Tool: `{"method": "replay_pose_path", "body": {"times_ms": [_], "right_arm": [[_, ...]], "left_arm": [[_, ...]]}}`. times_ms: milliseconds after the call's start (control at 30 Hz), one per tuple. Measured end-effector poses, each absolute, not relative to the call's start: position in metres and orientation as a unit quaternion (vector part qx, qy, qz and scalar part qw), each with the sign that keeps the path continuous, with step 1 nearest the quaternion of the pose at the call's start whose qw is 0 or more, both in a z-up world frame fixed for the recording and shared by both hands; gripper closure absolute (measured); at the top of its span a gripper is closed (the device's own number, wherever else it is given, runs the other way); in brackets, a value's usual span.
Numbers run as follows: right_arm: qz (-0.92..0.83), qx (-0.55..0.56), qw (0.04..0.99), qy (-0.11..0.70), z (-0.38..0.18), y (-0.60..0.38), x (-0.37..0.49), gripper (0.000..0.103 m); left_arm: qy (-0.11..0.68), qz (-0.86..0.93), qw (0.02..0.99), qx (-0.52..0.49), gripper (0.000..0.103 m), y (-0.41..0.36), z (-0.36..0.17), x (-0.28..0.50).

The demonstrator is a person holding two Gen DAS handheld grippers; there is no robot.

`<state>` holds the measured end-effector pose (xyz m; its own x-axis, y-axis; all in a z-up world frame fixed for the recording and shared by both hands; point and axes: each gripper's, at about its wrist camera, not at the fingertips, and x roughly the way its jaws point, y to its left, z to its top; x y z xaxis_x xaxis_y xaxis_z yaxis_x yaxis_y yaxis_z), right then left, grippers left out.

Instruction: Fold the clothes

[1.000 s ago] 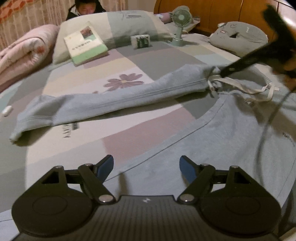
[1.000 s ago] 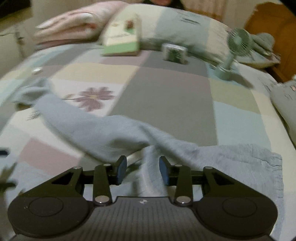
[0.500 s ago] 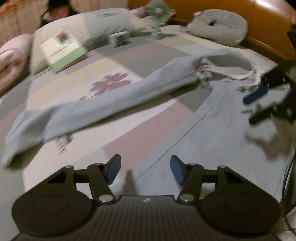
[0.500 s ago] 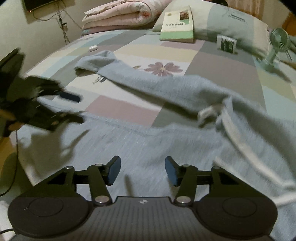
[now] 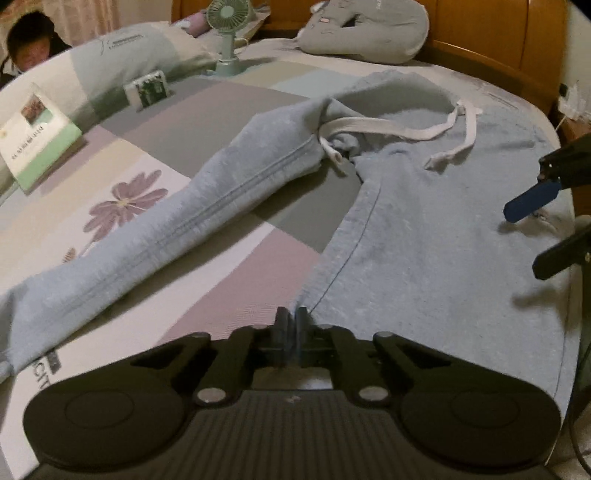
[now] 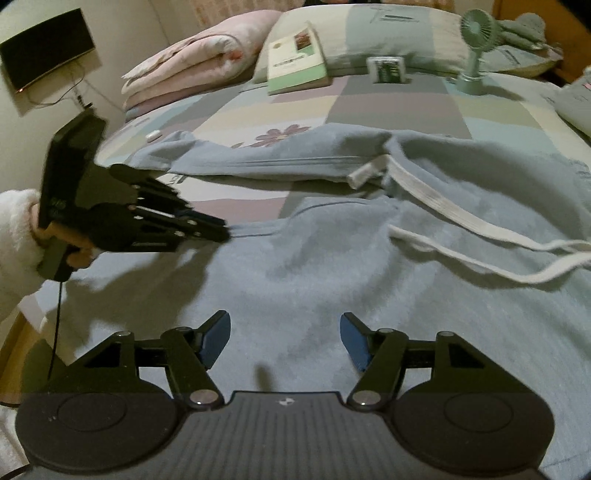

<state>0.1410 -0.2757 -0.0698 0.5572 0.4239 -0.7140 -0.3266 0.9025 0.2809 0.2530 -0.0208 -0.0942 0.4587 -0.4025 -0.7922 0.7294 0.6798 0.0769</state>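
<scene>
On the patchwork bedspread (image 5: pixel 236 103) of grey, lilac and cream squares lay a pair of pale blue fleece sweatpants (image 5: pixel 436 236), spread flat across the near half of the bed. In the left wrist view, a white-and-green paperback book (image 5: pixel 37 136) leaned against the striped pillow (image 5: pixel 122 55) at ten o'clock, with a small printed box (image 5: pixel 147 88) just right of it. One trouser leg (image 5: pixel 177 229) ran from nine o'clock up to the waistband near twelve o'clock, where the white drawstring (image 5: pixel 399 127) looped loosely over the fabric. A mint green desk fan (image 5: pixel 227 22) stood at eleven o'clock, and a grey plush cushion (image 5: pixel 365 29) rested against the wooden headboard (image 5: pixel 491 40) at one o'clock.

The left gripper (image 5: pixel 292 321) sat at six o'clock, its jaws clenched on the inner edge of the second trouser leg, a thin fold of blue fleece pinched between the pads. The right gripper (image 5: pixel 543 229) entered at three o'clock, one blue-padded finger (image 5: pixel 532 201) raised above the cloth.

In the right wrist view, the left gripper (image 6: pixel 221 232) appeared at nine o'clock, tips closed against the sweatpants (image 6: pixel 314 280), held by a hand in a white fluffy sleeve (image 6: pixel 14 258). A folded pink quilt (image 6: pixel 192 59) lay at eleven o'clock. The right gripper (image 6: pixel 284 336) hovered at six o'clock over the seat of the trousers, jaws spread wide and grasping nothing.
</scene>
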Motion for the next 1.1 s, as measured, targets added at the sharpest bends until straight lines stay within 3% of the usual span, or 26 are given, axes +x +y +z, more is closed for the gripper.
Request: {"method": "replay_pose_path", "body": {"times_ms": [100, 167, 267, 400, 600, 767, 833, 1100], "right_arm": [[0.2, 0.071, 0.883, 0.419, -0.071, -0.283, 0.142, 0.032], [0.195, 0.074, 0.884, 0.418, -0.071, -0.287, 0.141, 0.032], [0.176, 0.062, 0.889, 0.417, -0.069, -0.293, 0.137, 0.032], [0.127, 0.048, 0.897, 0.42, -0.07, -0.316, 0.131, 0.031], [0.04, 0.058, 0.907, 0.414, -0.074, -0.37, 0.125, 0.031], [0.016, 0.07, 0.908, 0.414, -0.087, -0.401, 0.123, 0.03], [-0.01, 0.059, 0.908, 0.415, -0.094, -0.412, 0.122, 0.03], [-0.031, 0.038, 0.917, 0.395, -0.09, -0.434, 0.109, 0.029]], "left_arm": [[0.417, -0.324, 0.832, 0.17, 0.1, -0.013, -0.094, 0.266], [0.42, -0.313, 0.836, 0.162, 0.09, -0.011, -0.091, 0.268], [0.402, -0.296, 0.849, 0.176, 0.09, -0.01, -0.08, 0.259], [0.365, -0.316, 0.859, 0.172, 0.071, -0.014, -0.056, 0.241], [0.37, -0.426, 0.814, 0.135, 0.063, -0.078, -0.059, 0.236], [0.427, -0.425, 0.794, 0.082, 0.063, -0.118, -0.091, 0.273], [0.427, -0.38, 0.816, 0.085, 0.077, -0.118, -0.099, 0.289], [0.415, -0.334, 0.837, 0.126, 0.077, -0.117, -0.085, 0.288]]}}
